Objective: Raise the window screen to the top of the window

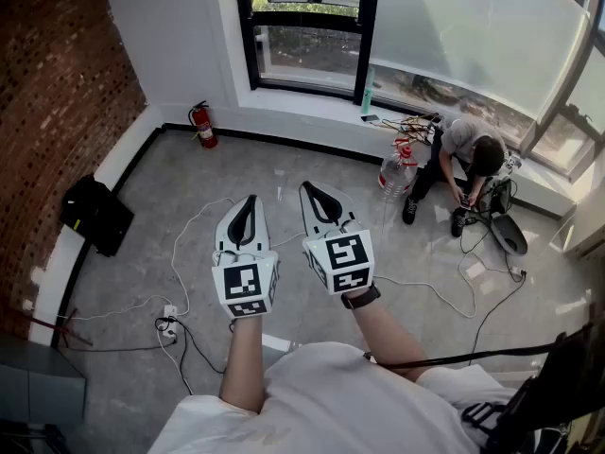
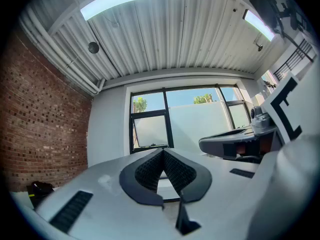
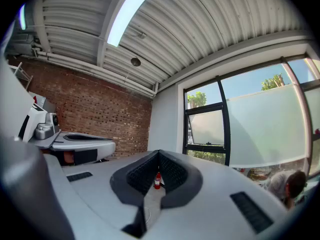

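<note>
My head camera sat high and looked steeply down at the floor (image 1: 284, 173). The left gripper (image 1: 248, 201) and right gripper (image 1: 312, 189) were close beneath it, and the window (image 1: 307, 26) was far off at the top. The left gripper view looked along its jaws, about level, toward that window, with the ceiling (image 2: 150, 34) filling its upper half. The right gripper view did likewise but was turned more toward the brick wall (image 3: 100, 119). Each gripper view caught the other gripper at its inner edge. All three views shared the window and brick wall. The head and right gripper views also shared the extinguisher (image 1: 202, 126) and a seated person (image 1: 468, 159).
</note>
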